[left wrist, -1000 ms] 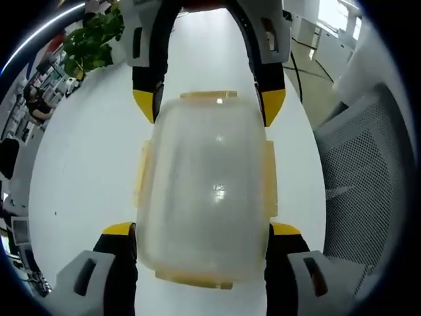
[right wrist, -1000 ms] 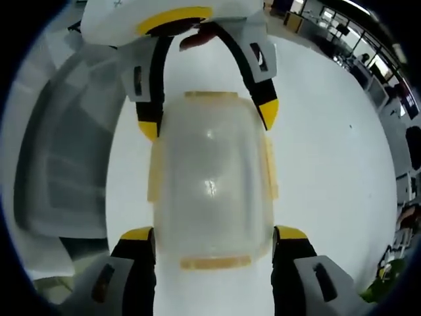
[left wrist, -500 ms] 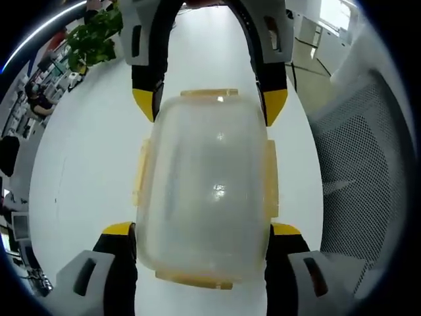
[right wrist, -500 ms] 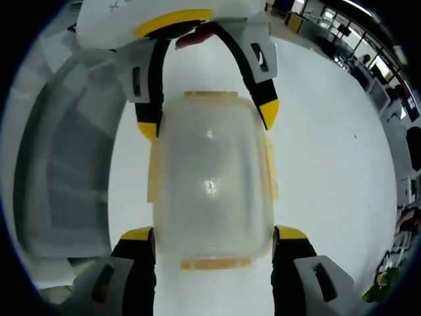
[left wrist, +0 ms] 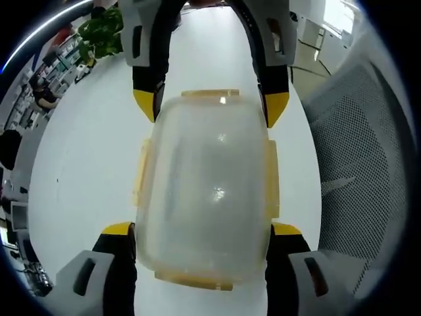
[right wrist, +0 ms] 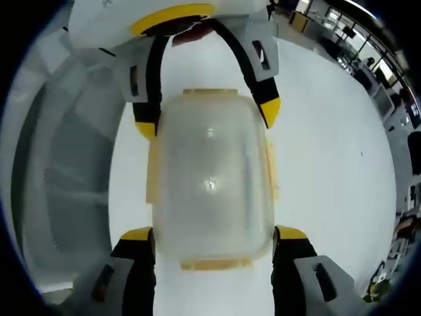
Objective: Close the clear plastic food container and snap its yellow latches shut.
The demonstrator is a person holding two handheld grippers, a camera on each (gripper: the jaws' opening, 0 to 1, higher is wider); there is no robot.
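Note:
The clear plastic container (left wrist: 204,184) with its lid on fills the middle of the left gripper view, over the white table (left wrist: 85,171). Pale yellow latches (left wrist: 139,174) lie along its sides and ends. My left gripper (left wrist: 202,229) is shut on its near end, one yellow-tipped jaw on each side. My right gripper (left wrist: 210,105) comes in from the top and clamps the far end. In the right gripper view the same container (right wrist: 210,184) sits between my right gripper (right wrist: 214,232) at the bottom and my left gripper (right wrist: 207,112) at the top.
A grey mesh chair (left wrist: 358,164) stands close beside the table, at the left in the right gripper view as chair (right wrist: 66,178). A green plant (left wrist: 99,29) and office desks lie beyond the table's far side. Bare white tabletop (right wrist: 329,151) spreads around the container.
Both views have shifted slightly, so the chair and room slide a little. The container stays held between both grippers the same way.

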